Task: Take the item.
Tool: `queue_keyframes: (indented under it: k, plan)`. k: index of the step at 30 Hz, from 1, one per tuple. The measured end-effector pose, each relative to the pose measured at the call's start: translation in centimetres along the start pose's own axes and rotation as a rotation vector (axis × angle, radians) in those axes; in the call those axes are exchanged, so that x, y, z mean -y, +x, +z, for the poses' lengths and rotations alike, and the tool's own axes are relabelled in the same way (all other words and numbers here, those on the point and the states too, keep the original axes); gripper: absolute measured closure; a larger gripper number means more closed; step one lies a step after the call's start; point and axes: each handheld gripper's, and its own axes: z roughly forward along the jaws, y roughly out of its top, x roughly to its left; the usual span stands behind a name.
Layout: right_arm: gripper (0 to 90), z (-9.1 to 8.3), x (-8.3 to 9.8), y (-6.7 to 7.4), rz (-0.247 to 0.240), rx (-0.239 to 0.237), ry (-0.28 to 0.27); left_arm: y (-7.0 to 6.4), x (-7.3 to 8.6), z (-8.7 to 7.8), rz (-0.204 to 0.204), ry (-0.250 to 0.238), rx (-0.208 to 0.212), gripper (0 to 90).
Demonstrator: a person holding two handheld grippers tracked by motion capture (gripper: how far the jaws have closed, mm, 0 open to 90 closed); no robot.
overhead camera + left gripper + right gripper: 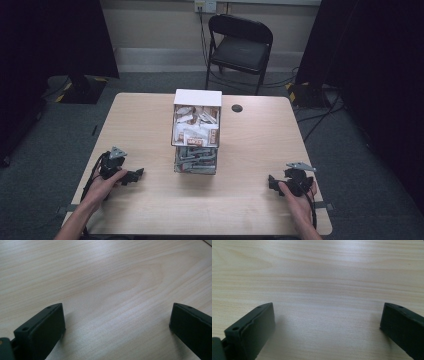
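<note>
Both hands rest low: left gripper [134,175] and right gripper [272,183], jaws wide and empty (bare wood between), flank the upright packet box [196,131], ahead and inward, roughly equidistant.

Bare forearms, no sleeves in the high view. Left gripper [136,175] was black, topped by a grey three-cornered plate [118,151], with a black cable [91,181] trailing. Right gripper [270,182] likewise black, its grey plate [300,165] flat on top, cable [313,210] along the wrist. Were thick, matte, dark blocks up close, the fingers [42,332], with small screw holes [235,328] in the top edge.
</note>
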Motion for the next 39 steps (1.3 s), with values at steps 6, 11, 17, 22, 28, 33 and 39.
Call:
queue_keyframes:
  k: [6,11,17,22,28,33,39]
  plan:
    - [1.2,0.0,-0.1,0.0,-0.005,-0.007,0.001,0.0,0.0,0.0,-0.001,-0.002,-0.001,0.0]
    - [14.0,-0.6,-0.4,0.3,-0.036,-0.044,-0.021,0.0,0.0,0.0,-0.002,-0.003,0.000,0.0]
    - [19.9,-1.0,-0.5,0.5,-0.027,-0.082,-0.049,0.0,0.0,0.0,-0.002,-0.003,0.000,0.0]
    - [24.5,-1.3,-0.7,0.9,-0.026,-0.138,-0.069,0.0,0.0,0.0,-0.002,-0.003,-0.001,0.0]
    - [30.4,-1.9,-1.1,1.6,-0.054,-0.192,-0.083,0.0,0.0,0.0,-0.002,-0.002,0.000,0.0]
    - [34.4,-2.4,-1.4,2.1,-0.067,-0.234,-0.093,0.0,0.0,0.0,-0.002,-0.003,0.000,0.0]
    - [37.8,-2.9,-1.7,2.3,-0.071,-0.274,-0.105,0.0,0.0,0.0,-0.002,-0.002,0.000,0.0]
